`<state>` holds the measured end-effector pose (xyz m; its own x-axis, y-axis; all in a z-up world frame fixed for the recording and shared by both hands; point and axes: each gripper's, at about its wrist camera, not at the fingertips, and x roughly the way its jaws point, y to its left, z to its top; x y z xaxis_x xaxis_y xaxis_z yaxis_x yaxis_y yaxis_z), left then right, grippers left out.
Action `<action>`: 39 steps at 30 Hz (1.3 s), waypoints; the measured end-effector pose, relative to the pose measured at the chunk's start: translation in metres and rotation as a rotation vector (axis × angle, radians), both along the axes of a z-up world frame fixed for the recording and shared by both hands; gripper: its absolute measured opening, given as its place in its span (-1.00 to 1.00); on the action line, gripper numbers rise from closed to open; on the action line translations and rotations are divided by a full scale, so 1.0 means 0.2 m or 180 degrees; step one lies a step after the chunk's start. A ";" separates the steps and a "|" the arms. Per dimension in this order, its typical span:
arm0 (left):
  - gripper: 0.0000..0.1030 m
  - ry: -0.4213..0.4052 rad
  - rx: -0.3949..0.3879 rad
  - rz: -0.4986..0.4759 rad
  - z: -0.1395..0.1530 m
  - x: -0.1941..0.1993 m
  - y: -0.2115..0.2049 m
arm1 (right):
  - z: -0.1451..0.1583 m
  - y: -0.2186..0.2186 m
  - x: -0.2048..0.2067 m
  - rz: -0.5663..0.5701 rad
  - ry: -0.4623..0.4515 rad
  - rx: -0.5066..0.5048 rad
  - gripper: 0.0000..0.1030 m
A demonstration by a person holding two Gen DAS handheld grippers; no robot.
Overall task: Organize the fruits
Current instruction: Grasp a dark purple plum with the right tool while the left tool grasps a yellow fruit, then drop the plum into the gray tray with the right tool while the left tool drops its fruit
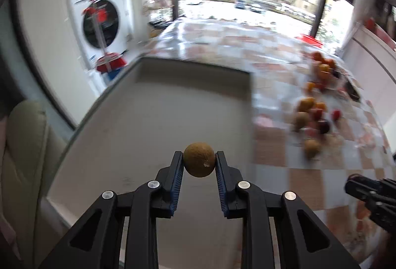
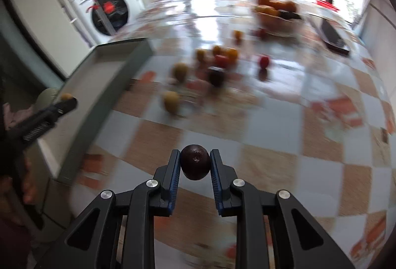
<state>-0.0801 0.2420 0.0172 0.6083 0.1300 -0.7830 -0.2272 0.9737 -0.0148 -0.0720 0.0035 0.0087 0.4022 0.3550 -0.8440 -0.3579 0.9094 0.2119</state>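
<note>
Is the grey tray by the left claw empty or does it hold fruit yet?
Empty as far as seen: the grey tray shows a bare floor; the brown fruit is held above it in the left claw.

brown fruit [image 1: 199, 159]: round and dull brown, being squeezed between two black fingers, hanging over the grey tray [image 1: 148, 120].
dark fruit [image 2: 195, 162]: round, deep purple-brown, being squeezed the same way, hanging over the checked table.
loose fruits [image 2: 210, 63]: orange, red, yellow and dark ones, lying blurry on the table beside the tray.
bowl of fruit [image 2: 276, 12]: sitting farther back, holding orange ones.
</note>
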 end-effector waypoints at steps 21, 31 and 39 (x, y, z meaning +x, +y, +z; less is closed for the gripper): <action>-0.48 0.0095 0.0006 0.0309 -0.16 -0.06 0.26 | -0.04 0.94 0.12 0.0906 0.0256 0.0079 -0.49; 0.52 0.0023 0.0073 0.0351 -0.16 -0.05 0.29 | -0.02 0.93 0.13 0.0872 0.0257 0.0116 -0.23; 0.85 -0.0274 0.0161 0.0365 0.02 -0.12 0.21 | 0.20 0.56 0.15 0.0296 -0.0168 0.0378 0.99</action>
<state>-0.1042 0.2839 0.0218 0.6517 0.2403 -0.7194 -0.3369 0.9415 0.0093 -0.0416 0.1163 0.0495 0.4055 0.4887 -0.7725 -0.4528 0.8415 0.2947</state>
